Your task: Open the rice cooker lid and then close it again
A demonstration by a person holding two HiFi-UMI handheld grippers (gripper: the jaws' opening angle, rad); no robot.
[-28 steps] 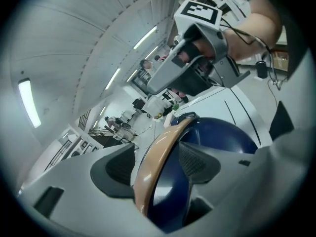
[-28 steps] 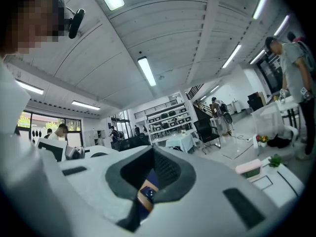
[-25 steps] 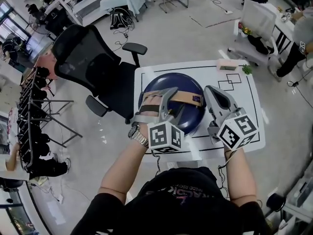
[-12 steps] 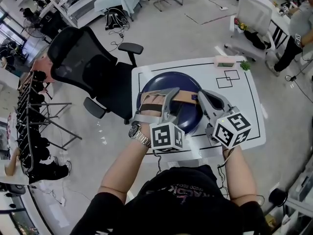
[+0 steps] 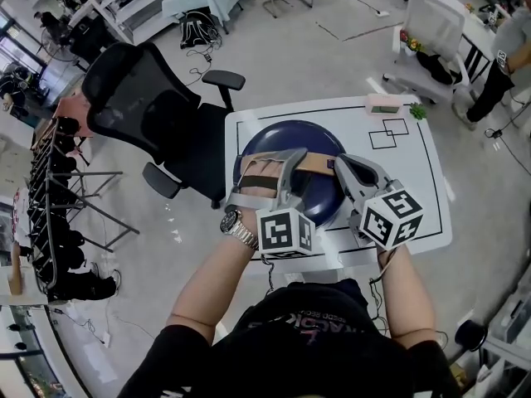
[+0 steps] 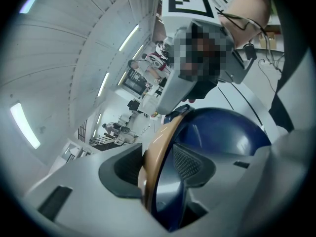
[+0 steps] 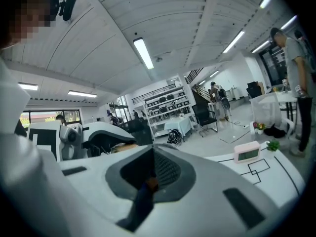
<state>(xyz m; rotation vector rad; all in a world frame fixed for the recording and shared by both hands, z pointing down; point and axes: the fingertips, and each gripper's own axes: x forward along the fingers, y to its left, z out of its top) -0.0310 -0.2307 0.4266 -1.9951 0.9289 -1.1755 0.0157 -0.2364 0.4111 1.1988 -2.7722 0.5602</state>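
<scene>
A dark blue rice cooker [image 5: 282,143] with a tan handle [image 5: 314,166] across its closed lid sits on the white table [image 5: 415,193]. My left gripper [image 5: 286,174] straddles the handle from the left. Its jaws are closing, and in the left gripper view both pads bear on the handle [image 6: 157,147] above the blue lid [image 6: 222,132]. My right gripper [image 5: 340,166] is shut with nothing in it, its tip at the cooker's right side by the handle's end. In the right gripper view, its joined jaws [image 7: 150,181] point towards the left gripper [image 7: 98,135].
A pink clock [image 5: 383,104] and a small green plant [image 5: 417,111] stand at the table's far right edge, next to black marked squares [image 5: 386,133]. A black office chair [image 5: 141,106] stands close to the table's left side.
My right gripper came down and in against the cooker's right side. The left gripper stayed put while its jaws narrowed around the handle.
</scene>
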